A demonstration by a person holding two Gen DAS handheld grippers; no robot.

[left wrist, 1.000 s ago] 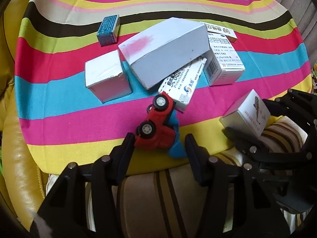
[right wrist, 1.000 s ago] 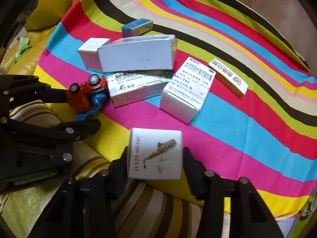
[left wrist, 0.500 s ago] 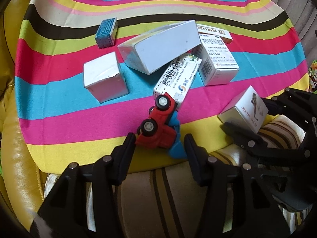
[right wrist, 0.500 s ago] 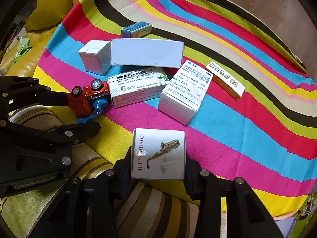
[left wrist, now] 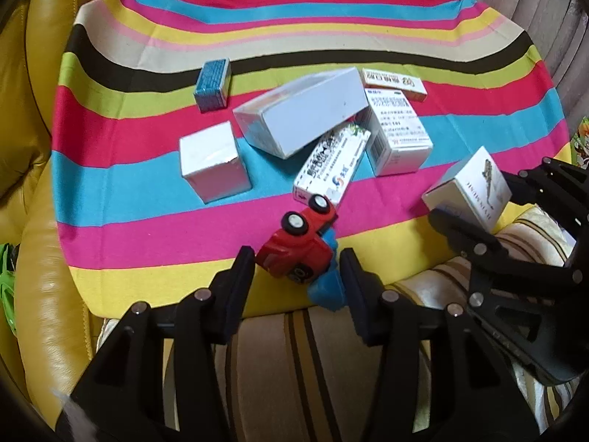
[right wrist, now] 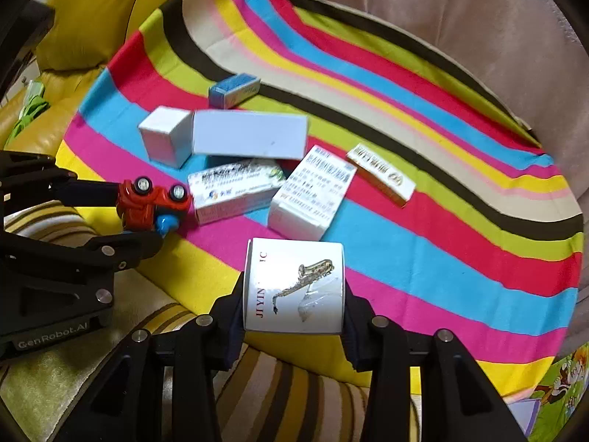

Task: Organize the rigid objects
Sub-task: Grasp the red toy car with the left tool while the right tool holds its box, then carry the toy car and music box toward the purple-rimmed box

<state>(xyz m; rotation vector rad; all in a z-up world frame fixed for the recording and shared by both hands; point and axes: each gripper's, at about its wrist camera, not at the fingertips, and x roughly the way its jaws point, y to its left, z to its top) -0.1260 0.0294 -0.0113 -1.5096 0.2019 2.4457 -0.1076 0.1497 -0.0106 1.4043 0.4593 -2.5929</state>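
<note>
A red toy car (left wrist: 298,250) with a blue part lies on its side between the fingers of my left gripper (left wrist: 296,276), at the near edge of the striped cloth (left wrist: 147,221). The jaws are closing and both pads touch the car. From the right wrist view, the left gripper (right wrist: 138,217) clamps the car (right wrist: 147,199) from both sides. My right gripper (right wrist: 294,294) is shut on a white box with a saxophone picture (right wrist: 294,283), held just above the cloth. That box (left wrist: 471,188) and the right gripper (left wrist: 478,199) show at the right of the left wrist view.
On the cloth lie a long white box (left wrist: 305,110), a white cube box (left wrist: 210,158), a small blue box (left wrist: 213,81) and three printed medicine boxes (left wrist: 331,162) (left wrist: 397,132) (left wrist: 394,81). A yellow leather sofa (left wrist: 40,258) surrounds it; a striped cushion (left wrist: 294,350) lies below the grippers.
Both views have tilted up, so the boxes sit lower in frame. The right gripper rose slightly with the saxophone box. The left fingers drew closer around the toy car.
</note>
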